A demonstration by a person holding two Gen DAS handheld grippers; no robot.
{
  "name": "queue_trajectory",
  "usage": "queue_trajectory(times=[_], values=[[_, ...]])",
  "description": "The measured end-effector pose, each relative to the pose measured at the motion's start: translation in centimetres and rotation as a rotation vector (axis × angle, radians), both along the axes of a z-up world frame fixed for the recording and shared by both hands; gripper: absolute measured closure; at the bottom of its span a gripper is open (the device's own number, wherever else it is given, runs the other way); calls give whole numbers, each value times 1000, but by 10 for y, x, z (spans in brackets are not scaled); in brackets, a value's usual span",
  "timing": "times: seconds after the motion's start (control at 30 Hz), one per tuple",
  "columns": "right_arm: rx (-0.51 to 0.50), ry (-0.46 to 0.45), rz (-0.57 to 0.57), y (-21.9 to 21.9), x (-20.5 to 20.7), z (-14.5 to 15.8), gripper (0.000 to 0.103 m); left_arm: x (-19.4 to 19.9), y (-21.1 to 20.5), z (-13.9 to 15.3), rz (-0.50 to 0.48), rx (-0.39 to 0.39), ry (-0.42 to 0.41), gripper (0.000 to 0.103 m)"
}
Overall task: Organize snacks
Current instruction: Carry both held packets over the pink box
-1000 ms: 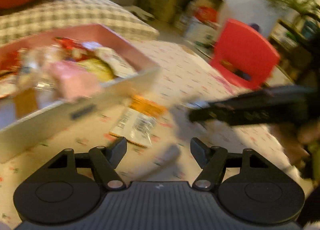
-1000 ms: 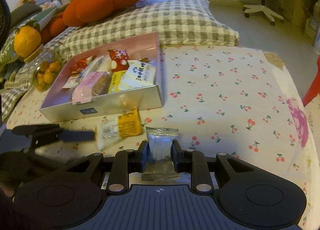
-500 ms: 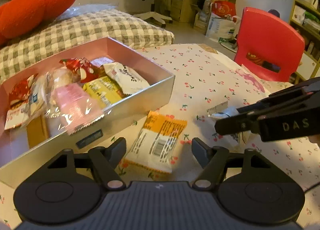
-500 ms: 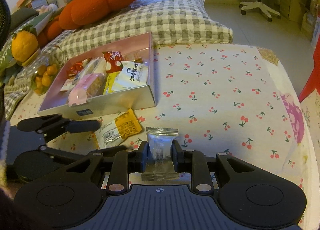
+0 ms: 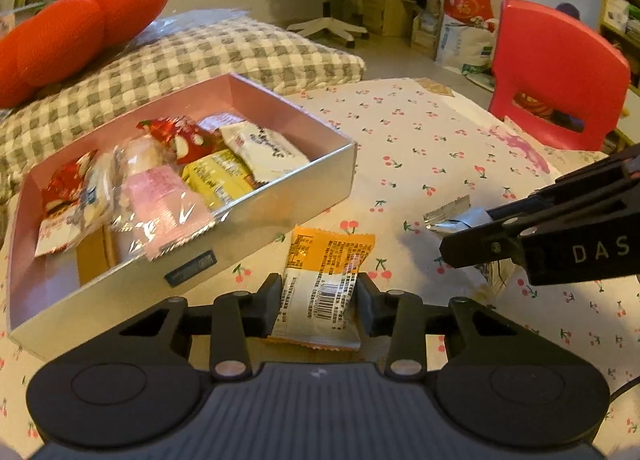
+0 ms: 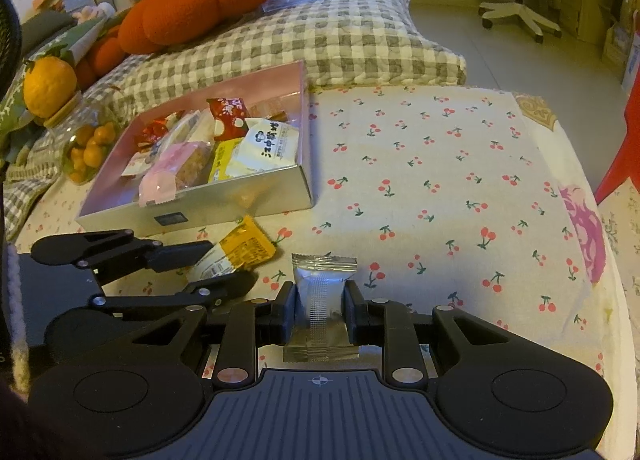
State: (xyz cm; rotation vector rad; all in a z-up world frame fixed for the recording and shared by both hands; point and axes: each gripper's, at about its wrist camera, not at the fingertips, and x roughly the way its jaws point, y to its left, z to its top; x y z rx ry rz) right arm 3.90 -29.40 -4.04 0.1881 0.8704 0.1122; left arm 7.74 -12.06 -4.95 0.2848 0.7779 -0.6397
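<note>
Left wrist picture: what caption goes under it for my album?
Left gripper pinches an orange snack packet beside the full snack box.

Both wrist cameras look forward along their fingers, close and low over the cherry-print bench, sharing the snack box and checked cushion.

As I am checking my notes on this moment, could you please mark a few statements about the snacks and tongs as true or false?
1. The left tongs close on the orange packet. True.
2. The right tongs are empty. False: they grip a silver packet.
3. The box holds several snacks. True.
4. The orange packet lies inside the box. False: it is outside, in front of it.
</note>
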Motion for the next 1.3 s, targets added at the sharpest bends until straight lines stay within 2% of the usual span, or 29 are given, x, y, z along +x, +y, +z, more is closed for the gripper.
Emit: queue_trajectory(times=[0.23, 0.47, 0.67, 0.9, 1.3], values=[[-8, 18, 4, 10, -2, 5, 80, -2, 17, 9, 55, -40, 75, 67], [22, 34, -1, 21, 0, 11, 80, -4, 40, 26, 101, -84, 105, 67], [45, 25, 13, 34, 2, 20, 80, -2, 68, 47, 148, -130, 91, 67], [56, 27, 19, 49, 8, 22, 80, 13, 101, 65, 246, -188, 62, 67], [77, 24, 33, 71, 20, 27, 80, 48, 122, 56, 387, -205, 60, 67]])
